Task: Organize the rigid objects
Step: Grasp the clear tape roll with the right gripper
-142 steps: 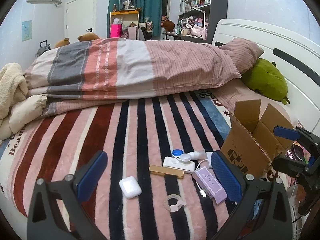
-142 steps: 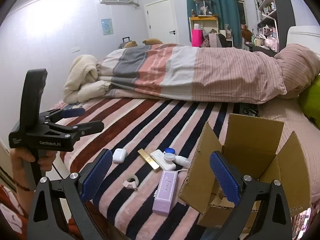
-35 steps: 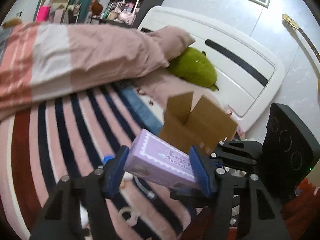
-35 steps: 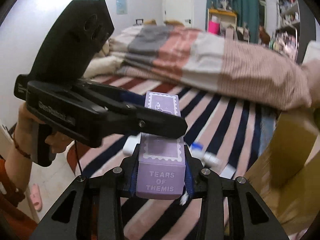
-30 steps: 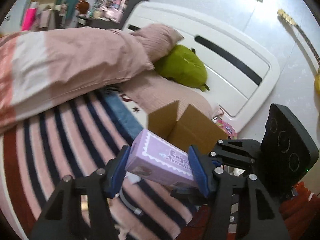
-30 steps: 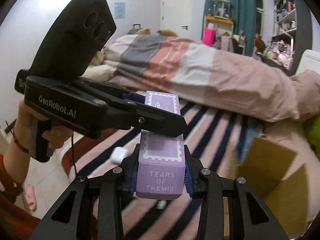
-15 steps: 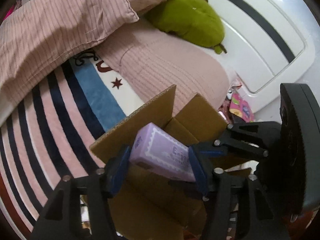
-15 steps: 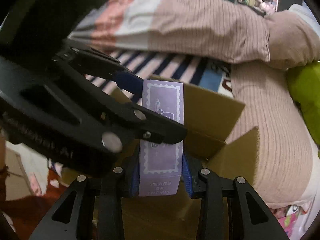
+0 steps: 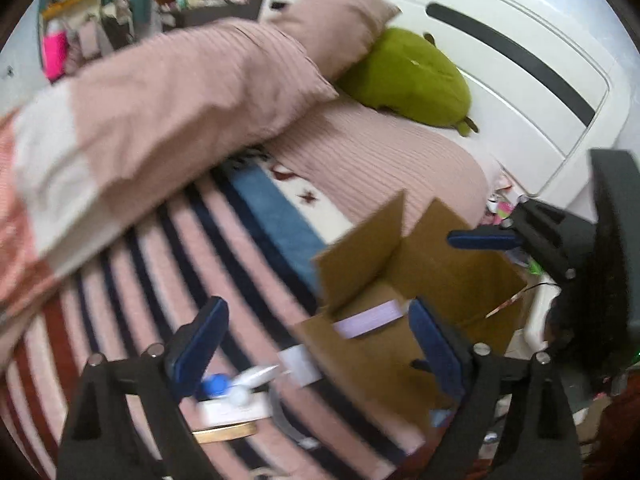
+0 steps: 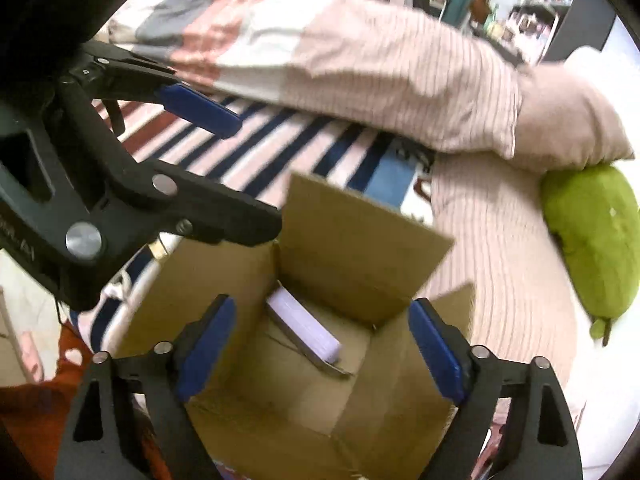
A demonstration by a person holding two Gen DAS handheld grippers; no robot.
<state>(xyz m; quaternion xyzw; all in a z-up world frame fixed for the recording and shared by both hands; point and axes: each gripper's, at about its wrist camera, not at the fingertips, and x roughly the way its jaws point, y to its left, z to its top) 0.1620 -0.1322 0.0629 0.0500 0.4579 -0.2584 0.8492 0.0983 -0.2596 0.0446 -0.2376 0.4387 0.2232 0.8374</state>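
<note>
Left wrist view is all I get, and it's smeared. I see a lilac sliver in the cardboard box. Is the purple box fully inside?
Observer: Yes. The right wrist view shows the purple box down on the floor of the cardboard box, lying at a slant.
Operator: Is the right gripper clear of it?
Observer: Yes. The right gripper is above the opening, its jaws are opening, and nothing is between the pads.
Operator: Anything else in there?
Observer: Nothing else that I can see. The near corners are hidden behind the gripper's fingers.
</note>
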